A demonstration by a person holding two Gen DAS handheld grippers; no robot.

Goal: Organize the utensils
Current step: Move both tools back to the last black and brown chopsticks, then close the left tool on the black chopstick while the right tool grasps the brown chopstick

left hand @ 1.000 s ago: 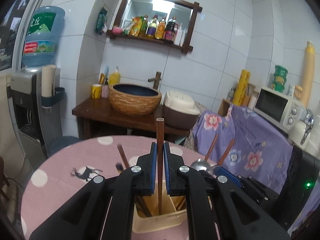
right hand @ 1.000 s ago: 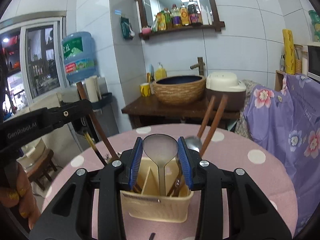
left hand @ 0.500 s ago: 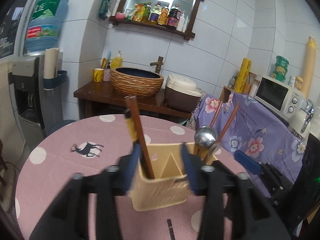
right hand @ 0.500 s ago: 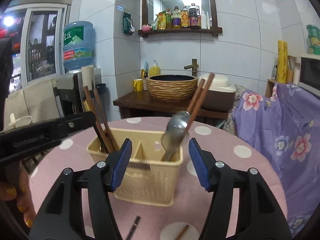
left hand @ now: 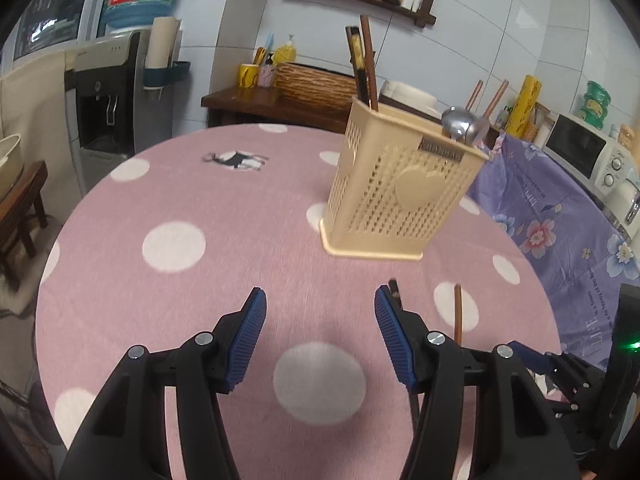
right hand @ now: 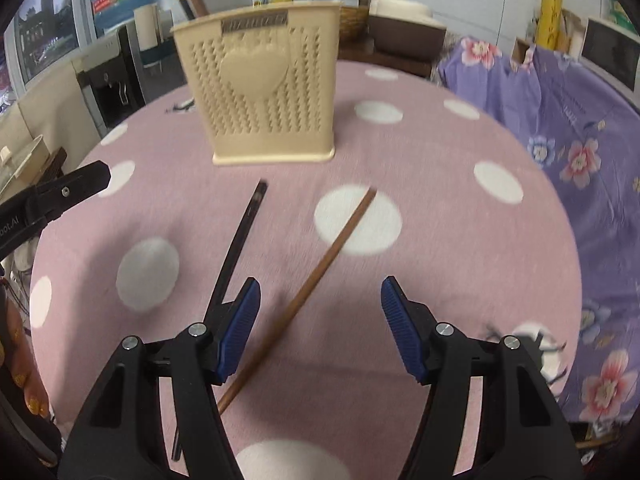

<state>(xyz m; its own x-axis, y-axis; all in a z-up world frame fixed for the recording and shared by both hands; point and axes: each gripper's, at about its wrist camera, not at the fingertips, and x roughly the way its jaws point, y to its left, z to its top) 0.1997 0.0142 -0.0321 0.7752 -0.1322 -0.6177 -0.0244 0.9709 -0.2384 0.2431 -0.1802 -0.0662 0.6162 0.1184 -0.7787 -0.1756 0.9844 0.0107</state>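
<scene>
A beige slotted utensil holder (left hand: 400, 188) (right hand: 260, 88) stands on the pink dotted round table (left hand: 172, 200). Dark chopsticks (left hand: 364, 64), a metal spoon (left hand: 460, 122) and brown chopsticks (left hand: 494, 98) stand upright in it. In front of it a black chopstick (right hand: 240, 240) and a brown chopstick (right hand: 332, 252) lie loose on the cloth. My left gripper (left hand: 320, 300) hovers open over bare cloth, just left of both sticks. My right gripper (right hand: 320, 292) is low over the two sticks, its jaws opening; the brown chopstick runs under its left finger and neither pad touches anything.
Left of the table are a water dispenser (left hand: 116, 92) and a wooden stool (left hand: 20, 200). Behind it stands a dark side table (left hand: 272, 104) with a woven basin. A purple flowered cloth (right hand: 560, 120) and a microwave (left hand: 580, 148) are on the right. A hand (right hand: 24, 380) shows lower left.
The left gripper let go of a chopstick and the right let go of the spoon, both now standing in the holder. Both grippers opened, drew back and dropped toward the table.
</scene>
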